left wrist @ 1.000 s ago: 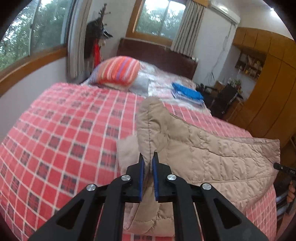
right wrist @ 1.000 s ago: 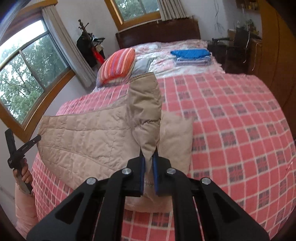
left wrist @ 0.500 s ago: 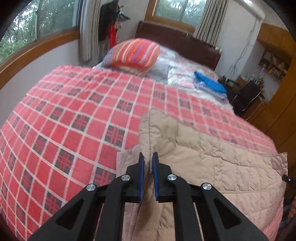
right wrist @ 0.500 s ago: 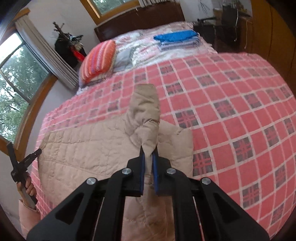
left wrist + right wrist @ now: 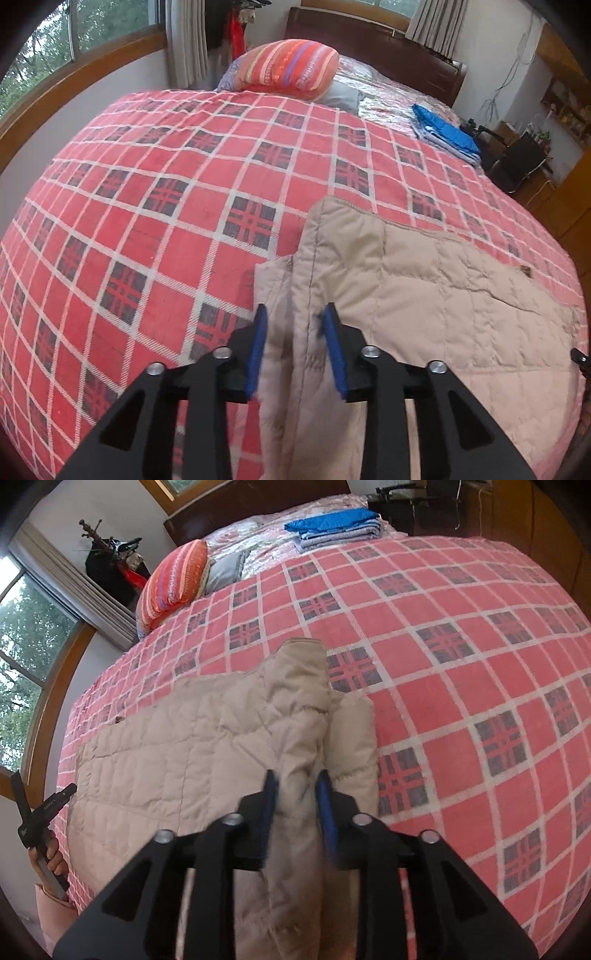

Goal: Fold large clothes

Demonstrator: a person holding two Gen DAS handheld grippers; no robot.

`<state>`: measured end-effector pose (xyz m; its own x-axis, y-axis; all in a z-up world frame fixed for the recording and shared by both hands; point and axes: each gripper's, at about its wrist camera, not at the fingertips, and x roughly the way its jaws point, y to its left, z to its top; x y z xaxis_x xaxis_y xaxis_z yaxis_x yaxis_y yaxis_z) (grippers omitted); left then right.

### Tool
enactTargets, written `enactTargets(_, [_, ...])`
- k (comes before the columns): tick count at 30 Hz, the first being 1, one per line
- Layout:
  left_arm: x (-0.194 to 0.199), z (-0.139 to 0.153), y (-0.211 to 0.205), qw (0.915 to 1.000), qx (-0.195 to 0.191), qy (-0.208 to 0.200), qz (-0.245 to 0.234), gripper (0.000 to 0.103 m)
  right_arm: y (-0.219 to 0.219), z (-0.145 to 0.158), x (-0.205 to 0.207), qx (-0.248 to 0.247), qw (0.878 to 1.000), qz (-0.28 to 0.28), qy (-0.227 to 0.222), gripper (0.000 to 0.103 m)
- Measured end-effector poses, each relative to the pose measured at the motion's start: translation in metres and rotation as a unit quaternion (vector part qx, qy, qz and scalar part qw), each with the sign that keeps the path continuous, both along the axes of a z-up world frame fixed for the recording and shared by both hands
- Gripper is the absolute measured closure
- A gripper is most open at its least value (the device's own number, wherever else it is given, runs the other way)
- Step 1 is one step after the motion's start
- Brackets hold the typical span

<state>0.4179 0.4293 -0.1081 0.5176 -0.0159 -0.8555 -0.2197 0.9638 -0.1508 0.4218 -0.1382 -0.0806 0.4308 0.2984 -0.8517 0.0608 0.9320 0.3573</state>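
Jacket (image 5: pixel 424 295) lies folded on the bed (image 5: pixel 166 184), near its foot.
Your left hand-held gripper (image 5: pixel 295 339) and right hand-held gripper (image 5: pixel 295 812) gape around its edges, gripping nothing, so the fold rests flat.

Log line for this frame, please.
left gripper: open | right gripper: open | quilted beige jacket: folded, flat on plaid bedspread

I see the quilted jacket (image 5: pixel 424 295) lying flat on the plaid bedspread (image 5: pixel 166 192) at the bed's near edge. My left gripper (image 5: pixel 295 347) sits over its left side, my right gripper (image 5: pixel 297 808) over its right side. Pillow (image 5: pixel 291 68) far left by the headboard (image 5: pixel 373 40), folded clothes stack (image 5: pixel 336 528) far right.
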Motion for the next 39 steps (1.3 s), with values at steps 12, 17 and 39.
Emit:
enactTargets(12, [-0.110, 0.003, 0.010, 0.9987, -0.008, -0.020, -0.045, 0.043, -0.009, -0.002, -0.095, 0.040, 0.998, 0.054, -0.006, 0.058])
enactTargets(17, [-0.127, -0.009, 0.000, 0.9983, -0.008, -0.019, -0.054, 0.051, -0.001, -0.011, -0.111, 0.067, 0.995, 0.074, 0.000, 0.086])
enactTargets(39, [-0.101, -0.002, 0.039, 0.9943, -0.099, -0.005, -0.039, 0.027, -0.026, 0.011, -0.112, 0.087, 0.995, 0.034, -0.019, 0.034])
